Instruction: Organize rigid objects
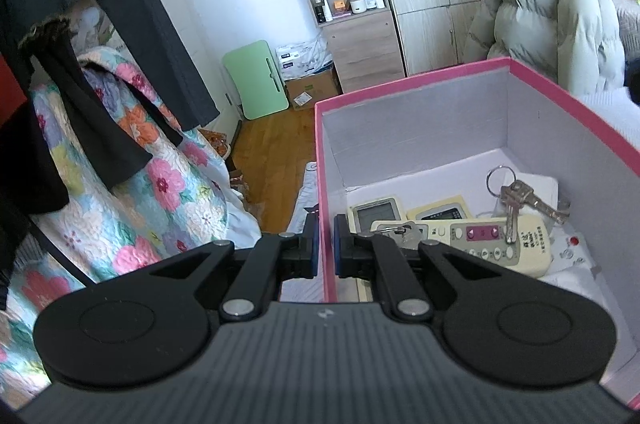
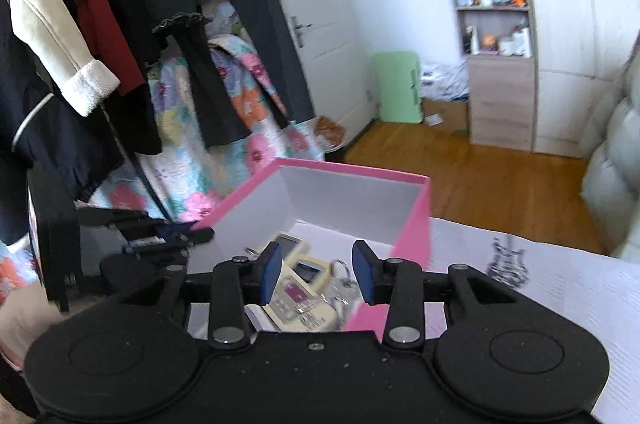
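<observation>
Now the pink box (image 1: 326, 192) is pinched at its left wall by the left gripper (image 1: 324, 248), the right gripper (image 2: 316, 272) is held apart above the remotes (image 1: 500, 240) and keys (image 1: 520, 198) inside, and the box could be tipped if pulled hard.

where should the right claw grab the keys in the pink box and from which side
Probably by the key ring, coming straight down from above. The keys lie flat across the cream remote, so the blades offer little to pinch, and the pink box walls block a side approach. The open right claw already hangs over the box.
</observation>
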A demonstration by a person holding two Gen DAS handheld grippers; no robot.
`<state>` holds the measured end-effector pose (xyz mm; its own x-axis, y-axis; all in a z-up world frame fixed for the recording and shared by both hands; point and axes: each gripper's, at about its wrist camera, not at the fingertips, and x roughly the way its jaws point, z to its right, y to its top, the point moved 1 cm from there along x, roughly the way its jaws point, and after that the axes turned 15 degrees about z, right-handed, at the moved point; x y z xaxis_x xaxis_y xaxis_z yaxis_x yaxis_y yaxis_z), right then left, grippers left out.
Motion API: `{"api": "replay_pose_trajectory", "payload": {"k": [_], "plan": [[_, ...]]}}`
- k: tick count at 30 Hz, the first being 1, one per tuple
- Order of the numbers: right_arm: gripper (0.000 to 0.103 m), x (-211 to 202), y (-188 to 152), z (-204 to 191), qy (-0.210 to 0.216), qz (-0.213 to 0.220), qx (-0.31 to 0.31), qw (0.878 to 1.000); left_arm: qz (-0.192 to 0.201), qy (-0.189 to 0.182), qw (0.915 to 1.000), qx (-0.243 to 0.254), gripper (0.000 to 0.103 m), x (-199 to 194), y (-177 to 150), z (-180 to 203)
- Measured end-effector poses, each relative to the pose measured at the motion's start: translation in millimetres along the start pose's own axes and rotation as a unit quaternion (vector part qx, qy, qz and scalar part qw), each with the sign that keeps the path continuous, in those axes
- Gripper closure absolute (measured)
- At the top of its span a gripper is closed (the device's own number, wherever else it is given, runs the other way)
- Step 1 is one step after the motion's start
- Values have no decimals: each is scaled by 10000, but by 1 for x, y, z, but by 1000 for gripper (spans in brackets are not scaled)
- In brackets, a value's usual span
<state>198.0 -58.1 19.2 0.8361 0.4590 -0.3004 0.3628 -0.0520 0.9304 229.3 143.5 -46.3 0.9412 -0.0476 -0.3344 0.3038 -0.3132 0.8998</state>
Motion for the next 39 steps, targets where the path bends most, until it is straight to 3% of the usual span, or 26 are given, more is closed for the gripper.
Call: {"api": "replay_pose_trajectory", "payload": {"k": [3, 9, 11, 13, 17, 19, 24, 31, 35, 39], "plan": [[59, -7, -9, -8, -273, -152, -346, 9989, -42, 9, 10000, 54, 97, 1, -1, 0], [57, -30, -17, -16, -318, -140, -611, 9975, -246, -74, 9997, 0, 91, 4, 0, 0], [55, -38, -17, -18, -311, -54, -635, 9975, -257, -193, 9995, -28, 78, 1, 0, -1], [54, -43, -15, -18, -299, -9, -618, 9976, -332, -228, 9991, -147, 59, -4, 2, -5], [54, -55, -11, -20, -362, 103, -722, 9967, -246, -38, 9993, -290, 53, -28, 15, -15], [53, -63, -9, -22, -354, 185, -712, 9967, -190, 101, 9992, -344, 43, -44, 23, -19], [53, -77, -7, -33, -520, 266, -795, 9951, 154, 257, 9995, -36, 40, -94, 44, -6], [51, -107, -7, -50, -618, 377, -767, 9944, 483, 22, 9987, -143, 30, -156, 61, 19], [48, -127, -8, -59, -564, 472, -874, 9935, 435, -27, 9983, -375, 25, -174, 62, 33], [44, -142, -9, -61, -571, 507, -1032, 9917, 127, -13, 9964, -837, 22, -179, 49, 45]]}}
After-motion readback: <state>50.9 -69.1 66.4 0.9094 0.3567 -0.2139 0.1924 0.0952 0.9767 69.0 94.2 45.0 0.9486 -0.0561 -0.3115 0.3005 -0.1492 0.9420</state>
